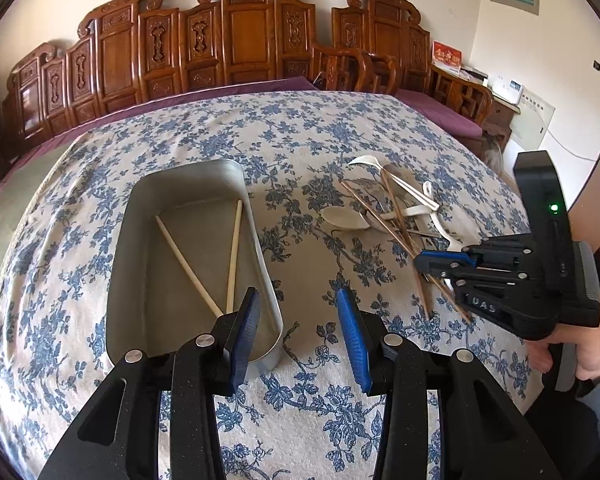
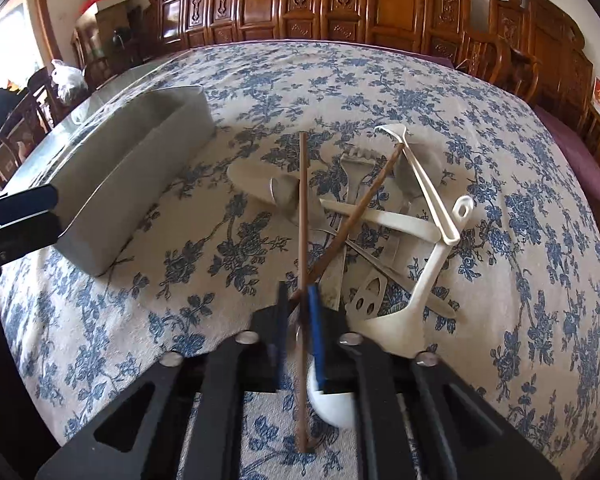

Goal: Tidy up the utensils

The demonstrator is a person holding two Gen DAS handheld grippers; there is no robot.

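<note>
A grey metal tray (image 1: 132, 240) lies on the floral tablecloth with two pale chopsticks (image 1: 233, 256) inside; it also shows in the right wrist view (image 2: 140, 168). My left gripper (image 1: 298, 332) is open and empty above the tray's near right corner. A pile of white spoons (image 2: 400, 216), metal utensils (image 2: 352, 184) and brown chopsticks (image 2: 302, 216) lies right of the tray. My right gripper (image 2: 298, 336) is shut on the two brown chopsticks at the pile's near edge; it shows in the left wrist view (image 1: 440, 262).
Carved wooden chairs (image 1: 236, 36) line the far side of the table. A purple cushion (image 1: 440, 112) lies on a bench at the far right. Bare tablecloth (image 1: 300, 128) stretches behind the tray and pile.
</note>
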